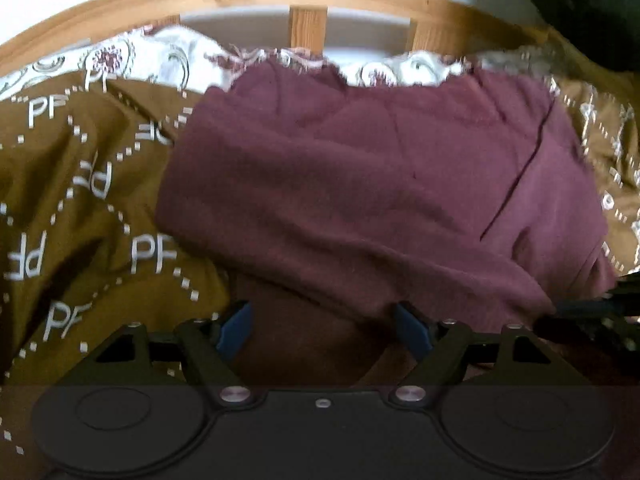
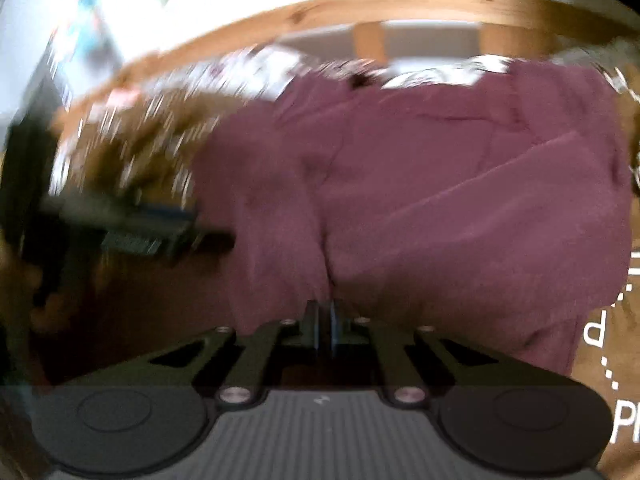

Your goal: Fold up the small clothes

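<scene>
Left tongs (image 1: pixel 324 328) spread; right tongs (image 2: pixel 326 326) pinching maroon garment (image 2: pixel 440 200); surroundings blurred.

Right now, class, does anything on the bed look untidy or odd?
Yes. The maroon garment lies rumpled, not flat, on the wrinkled brown bedspread. The right gripper pinches its near edge into a bunch; the left gripper is open.

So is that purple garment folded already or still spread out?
Partly folded, it seems: the maroon garment lies on the brown bedspread with a layer lapped over along a diagonal edge. How many layers there are, I cannot tell.
</scene>
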{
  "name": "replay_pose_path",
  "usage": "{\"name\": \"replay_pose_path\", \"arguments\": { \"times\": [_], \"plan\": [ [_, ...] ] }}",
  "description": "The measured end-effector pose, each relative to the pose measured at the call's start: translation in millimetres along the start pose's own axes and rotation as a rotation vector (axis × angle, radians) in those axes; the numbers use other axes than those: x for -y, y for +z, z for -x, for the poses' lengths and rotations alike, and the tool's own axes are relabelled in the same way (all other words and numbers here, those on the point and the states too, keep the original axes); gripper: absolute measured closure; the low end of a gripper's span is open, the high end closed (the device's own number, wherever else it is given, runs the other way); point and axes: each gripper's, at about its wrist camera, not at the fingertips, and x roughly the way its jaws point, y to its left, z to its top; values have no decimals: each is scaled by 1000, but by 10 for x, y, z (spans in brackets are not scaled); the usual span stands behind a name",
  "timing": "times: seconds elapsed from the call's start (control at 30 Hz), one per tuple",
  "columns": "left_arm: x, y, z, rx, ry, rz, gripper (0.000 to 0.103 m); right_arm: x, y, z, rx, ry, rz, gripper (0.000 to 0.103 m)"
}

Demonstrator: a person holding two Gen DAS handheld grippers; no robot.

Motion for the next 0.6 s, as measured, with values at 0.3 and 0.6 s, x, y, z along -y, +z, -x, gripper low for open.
{"name": "replay_pose_path", "arguments": {
  "times": [0.3,0.6],
  "plan": [
    [-57,-65,-4,18,-10,-5,23,224,300,52,112,41,-155,59],
    [-54,-88,-11,18,-11,-23,23,125,318,-320,20,106,-121,99]
  ]
}}
